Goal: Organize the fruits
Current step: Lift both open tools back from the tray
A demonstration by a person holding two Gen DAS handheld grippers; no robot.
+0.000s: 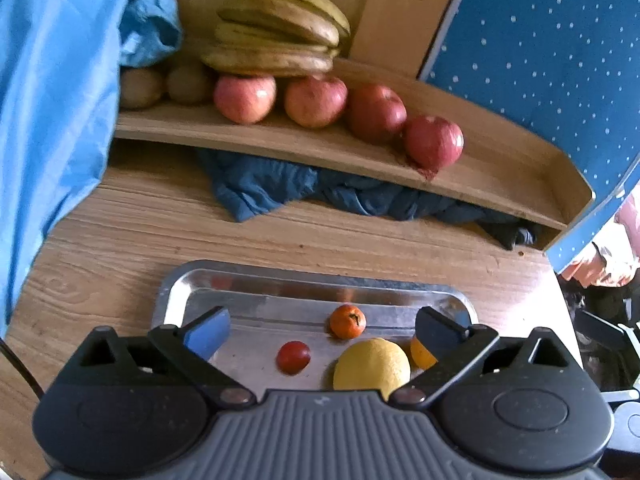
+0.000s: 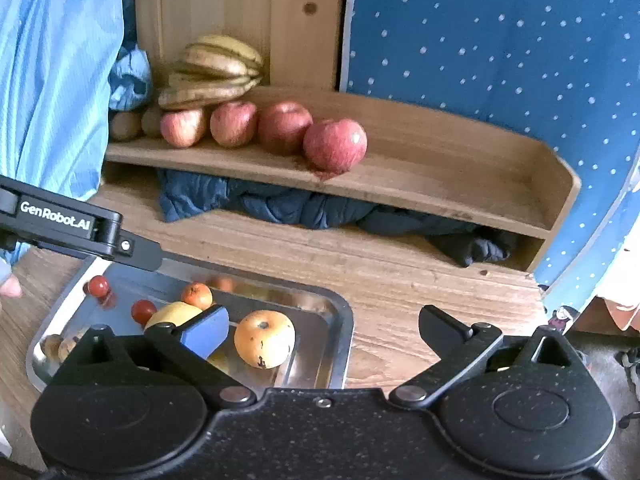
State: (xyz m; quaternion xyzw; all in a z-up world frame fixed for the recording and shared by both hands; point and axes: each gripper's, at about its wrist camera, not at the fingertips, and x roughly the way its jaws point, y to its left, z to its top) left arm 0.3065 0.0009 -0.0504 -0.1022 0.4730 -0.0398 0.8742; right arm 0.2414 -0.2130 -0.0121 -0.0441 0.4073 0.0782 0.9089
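Fruit is seen waiting in a steel tray [image 2: 340, 344] on the bench.
The yellow-orange fruit [image 2: 264, 338] is framed just ahead of the right gripper [image 2: 324, 326], nearer its left finger; both grippers' jaws are held wide, empty.

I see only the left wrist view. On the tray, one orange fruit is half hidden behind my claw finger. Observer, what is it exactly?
Observer: A whole round orange-yellow fruit with dark specks, lying inside the tray near its right end.
Operator: I count only one small red fruit. Are there more?
Observer: Yes, two. One red fruit lies beside the yellow fruit, and a second red fruit sits at the far left corner.
Operator: And the right claw?
Observer: The right claw is open and holds nothing.
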